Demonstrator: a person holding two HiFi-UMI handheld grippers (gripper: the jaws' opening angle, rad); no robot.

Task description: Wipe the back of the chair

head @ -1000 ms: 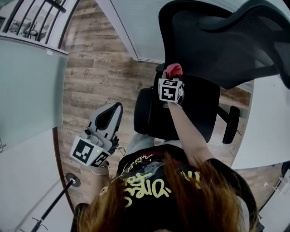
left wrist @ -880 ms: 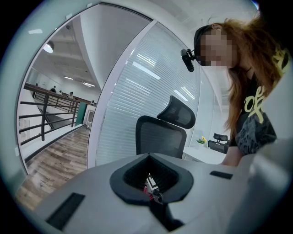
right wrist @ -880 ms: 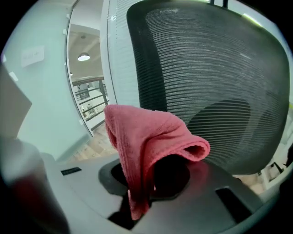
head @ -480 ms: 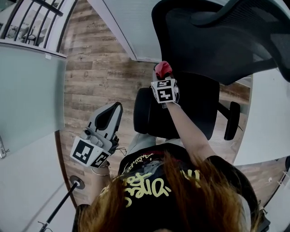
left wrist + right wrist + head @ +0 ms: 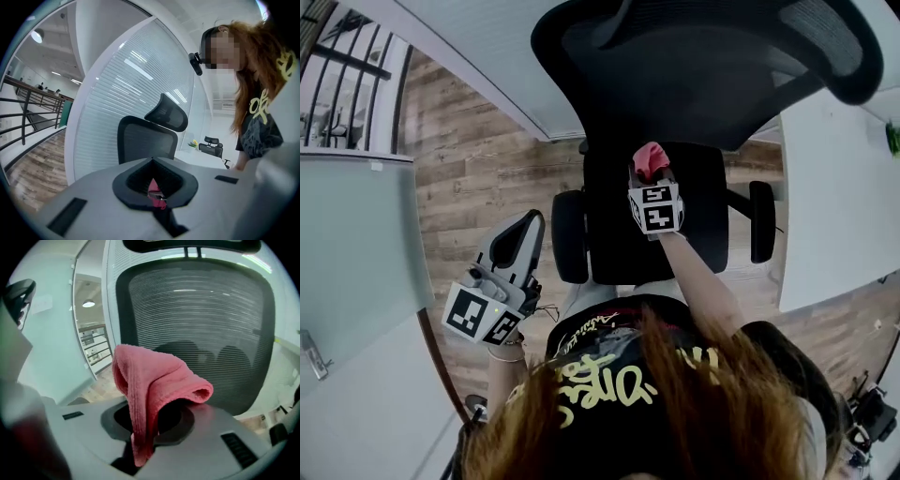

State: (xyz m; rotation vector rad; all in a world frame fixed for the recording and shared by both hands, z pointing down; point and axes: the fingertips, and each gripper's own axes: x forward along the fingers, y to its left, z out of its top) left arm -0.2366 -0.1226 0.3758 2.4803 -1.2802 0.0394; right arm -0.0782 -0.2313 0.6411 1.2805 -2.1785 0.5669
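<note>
Chair back [image 5: 197, 319] – black mesh in a solid black frame, headrest above, standing upright facing the person. Right gripper [image 5: 649, 176] sits low before the chair back, jaws clamped on a folded pink cloth [image 5: 150, 380]; cloth near the mesh, contact unclear. Left gripper [image 5: 521, 234] is well left of the chair over wood floor [image 5: 478, 178] – jaws closed together.

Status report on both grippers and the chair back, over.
Right gripper shut on pink cloth, facing chair back; contact unclear. Left gripper shut, low and aside, pink speck at jaws. Nothing blocks the way.
</note>
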